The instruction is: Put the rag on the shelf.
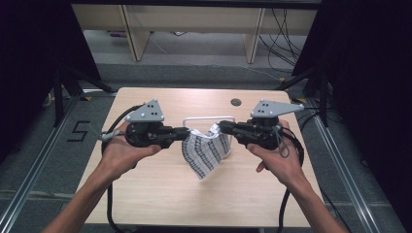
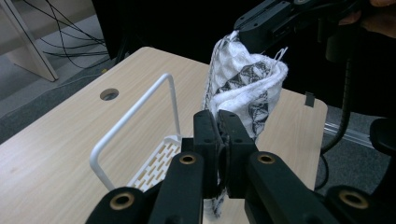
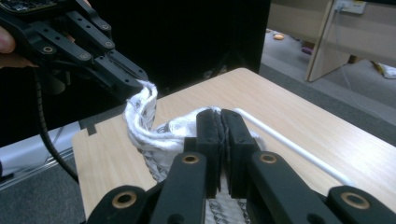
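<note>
A white cloth with a dark woven pattern [image 1: 206, 153] hangs above the middle of the table, stretched between both grippers. My left gripper [image 1: 187, 132] is shut on its left upper corner, and my right gripper [image 1: 219, 127] is shut on its right upper corner. In the left gripper view the cloth [image 2: 250, 88] runs from my own closed jaws up to the other gripper's jaws. The right gripper view shows the cloth [image 3: 144, 123] pinched between my jaws and held farther off by the other gripper. The cloth's lower end droops toward the tabletop.
A white rack with a wire handle [image 1: 209, 118] and a slotted base [image 2: 156, 161] sits on the wooden table [image 1: 160, 194] just behind the cloth. A round cable hole [image 1: 236, 102] lies near the far edge. Cables trail off both front corners.
</note>
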A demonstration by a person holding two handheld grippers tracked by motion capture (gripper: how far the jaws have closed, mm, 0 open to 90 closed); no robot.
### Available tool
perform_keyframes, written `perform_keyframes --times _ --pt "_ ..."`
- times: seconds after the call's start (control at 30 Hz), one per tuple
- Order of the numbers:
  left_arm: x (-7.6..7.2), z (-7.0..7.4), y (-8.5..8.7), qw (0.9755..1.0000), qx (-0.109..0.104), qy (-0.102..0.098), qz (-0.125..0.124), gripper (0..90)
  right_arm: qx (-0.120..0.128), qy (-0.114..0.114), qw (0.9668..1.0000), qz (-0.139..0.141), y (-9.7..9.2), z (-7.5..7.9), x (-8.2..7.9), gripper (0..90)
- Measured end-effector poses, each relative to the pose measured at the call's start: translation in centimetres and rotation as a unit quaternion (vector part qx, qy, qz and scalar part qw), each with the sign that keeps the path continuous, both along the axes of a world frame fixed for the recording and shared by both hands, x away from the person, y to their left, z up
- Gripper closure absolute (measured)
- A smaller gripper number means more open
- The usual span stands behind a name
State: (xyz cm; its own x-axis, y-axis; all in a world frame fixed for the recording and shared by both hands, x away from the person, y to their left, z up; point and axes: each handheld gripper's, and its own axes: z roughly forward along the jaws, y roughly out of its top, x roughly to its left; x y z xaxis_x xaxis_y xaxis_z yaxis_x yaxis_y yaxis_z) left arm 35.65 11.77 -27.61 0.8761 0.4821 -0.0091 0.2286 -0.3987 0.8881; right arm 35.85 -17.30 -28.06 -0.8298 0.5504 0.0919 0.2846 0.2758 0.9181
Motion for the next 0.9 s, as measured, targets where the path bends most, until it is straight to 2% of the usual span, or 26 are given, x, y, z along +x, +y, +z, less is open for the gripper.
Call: perform_keyframes --times 0.07,0.13,0.2,0.27,0.3,0.33,0.37,0.47,0.5,0.53,0.57,0.6,0.63,0.7,0.77,0.83,0.9 --pt "0.5 0.4 -0.4 1.0 0.006 -0.003 0.004 86.4 -0.003 -0.011 0.9999 -0.006 -0.4 0.1 0.5 87.4" --pt "1.3 0.8 -0.8 0.9999 0.012 -0.007 0.009 86.4 0.009 -0.011 0.9998 -0.014 -0.8 0.2 1.2 87.4" --pt "1.6 1.0 -0.9 0.9998 0.013 -0.006 0.012 86.4 0.01 -0.011 0.9998 -0.016 -0.8 0.2 1.4 87.4" --pt "2.2 1.3 -0.8 0.9996 0.017 -0.007 0.022 86.4 0.014 0.003 0.9996 -0.024 -1.0 0.1 1.9 87.4" --pt "2.8 1.5 -0.8 0.9994 0.018 -0.008 0.03 86.4 0.018 0.002 0.9995 -0.025 -1.2 0.0 2.5 87.4" --pt "2.8 1.5 -0.8 0.9994 0.018 -0.008 0.03 86.4 0.018 0.002 0.9995 -0.025 -1.2 0.0 2.5 87.4" --pt "3.2 1.5 -0.9 0.9993 0.011 -0.011 0.034 86.4 0.018 0.001 0.9994 -0.029 -1.2 0.0 2.7 87.4" --pt "4.1 1.6 -1.1 0.9991 0.01 -0.007 0.04 86.5 0.032 0.014 0.9986 -0.039 -1.3 -0.2 3.6 87.4" --pt "4.7 1.6 -1.3 0.9989 0.008 -0.008 0.045 86.5 0.028 0.004 0.9989 -0.038 -1.4 -0.2 3.9 87.4" --pt "4.7 1.6 -1.3 0.9989 0.008 -0.008 0.045 86.5 0.028 0.004 0.9989 -0.038 -1.4 -0.2 3.9 87.4" --pt "5.0 1.6 -1.4 0.9988 0.004 -0.009 0.048 86.5 0.031 0.016 0.9985 -0.043 -1.4 -0.2 4.0 87.4" --pt "5.4 1.6 -1.5 0.9987 0.0 -0.006 0.051 86.4 0.031 0.015 0.9982 -0.048 -1.3 -0.2 4.7 87.4" --pt "6.0 1.7 -1.5 0.9983 -0.005 -0.003 0.058 86.4 0.032 0.023 0.998 -0.05 -1.2 -0.1 4.8 87.4" --pt "6.8 2.0 -1.6 0.9975 -0.017 -0.002 0.069 86.4 0.028 0.012 0.9982 -0.051 -1.2 0.0 5.5 87.4" --pt "7.1 2.2 -1.6 0.997 -0.021 -0.002 0.074 86.4 0.029 0.014 0.998 -0.054 -1.1 0.1 5.8 87.4" --pt "8.0 2.5 -1.8 0.9958 -0.031 -0.002 0.086 86.4 0.03 0.021 0.9977 -0.058 -0.9 0.4 6.4 87.4" --pt "9.1 2.6 -2.2 0.9944 -0.041 0.003 0.097 86.4 0.029 0.017 0.9973 -0.065 -0.9 0.6 7.4 87.4"
